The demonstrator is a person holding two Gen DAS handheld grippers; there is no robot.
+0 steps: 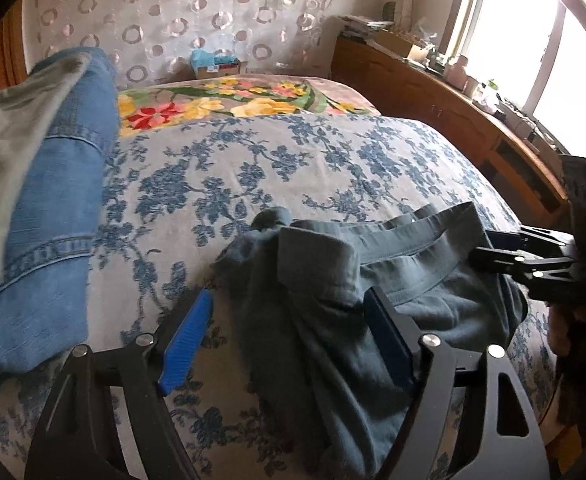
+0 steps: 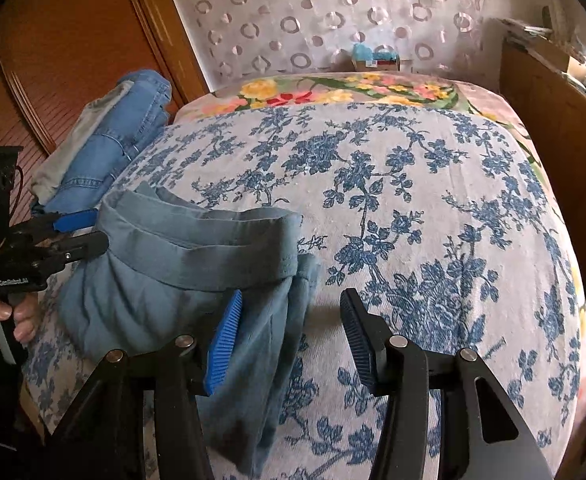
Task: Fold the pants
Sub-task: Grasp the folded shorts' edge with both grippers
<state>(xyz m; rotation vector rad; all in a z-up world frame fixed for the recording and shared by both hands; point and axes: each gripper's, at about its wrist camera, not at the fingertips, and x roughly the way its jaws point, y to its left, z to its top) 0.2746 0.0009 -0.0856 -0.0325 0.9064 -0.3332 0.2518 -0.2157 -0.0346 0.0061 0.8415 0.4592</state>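
Grey-blue pants (image 1: 333,304) lie bunched on bed (image 1: 293,160), near edge, waistband (image 2: 197,248) facing up, fabric heaped unevenly. Left tongs (image 1: 289,340) stand wide apart, straddling 1 waist corner, pads not pressing cloth. Right tongs (image 2: 289,340) stand partly open at other corner, 1 pad against fabric, nothing gripped. Stack of jeans (image 1: 53,220) sits at left edge of bed. Risks, as judged: pinching only 1 layer leaves waistband twisted; uneven pull from 2 corners skews fold; heap near edge may slide off bed.

Floral bedspread (image 1: 293,168), jeans (image 1: 61,200) (folded)
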